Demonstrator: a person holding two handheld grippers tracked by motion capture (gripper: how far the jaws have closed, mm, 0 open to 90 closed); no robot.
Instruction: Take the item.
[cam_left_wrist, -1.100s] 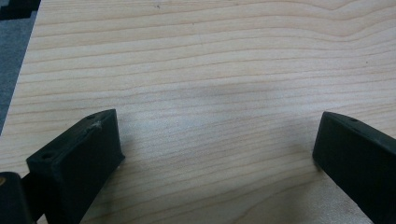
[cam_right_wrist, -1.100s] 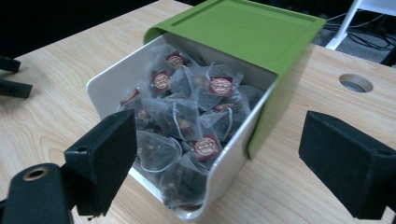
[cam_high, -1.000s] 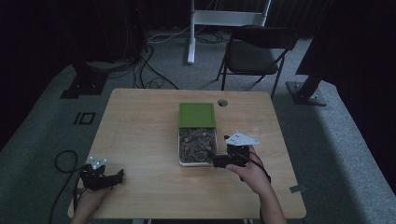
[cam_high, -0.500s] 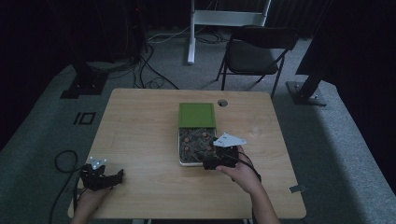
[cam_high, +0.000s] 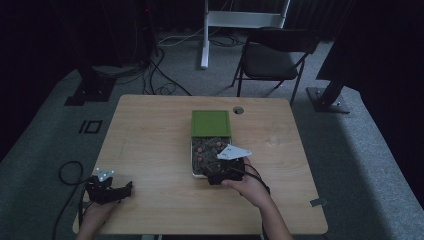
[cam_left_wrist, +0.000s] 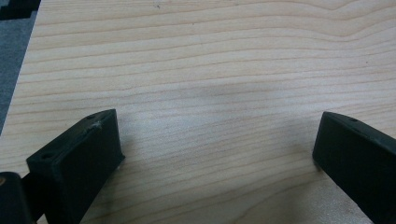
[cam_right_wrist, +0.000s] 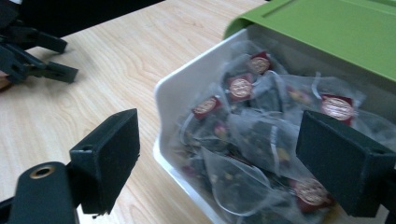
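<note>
Many tea bags (cam_right_wrist: 261, 135) are heaped in the white box (cam_high: 196, 172) mid-table, directly between and below the spread jaws of the right gripper (cam_right_wrist: 224, 163). At the near left corner, the left gripper (cam_left_wrist: 219, 154) is held wide apart, well away.

tea bags (cam_right_wrist: 261, 135) in box (cam_high: 196, 172) | lid (cam_high: 211, 123) behind | box mid-table (cam_high: 150, 130)
</note>
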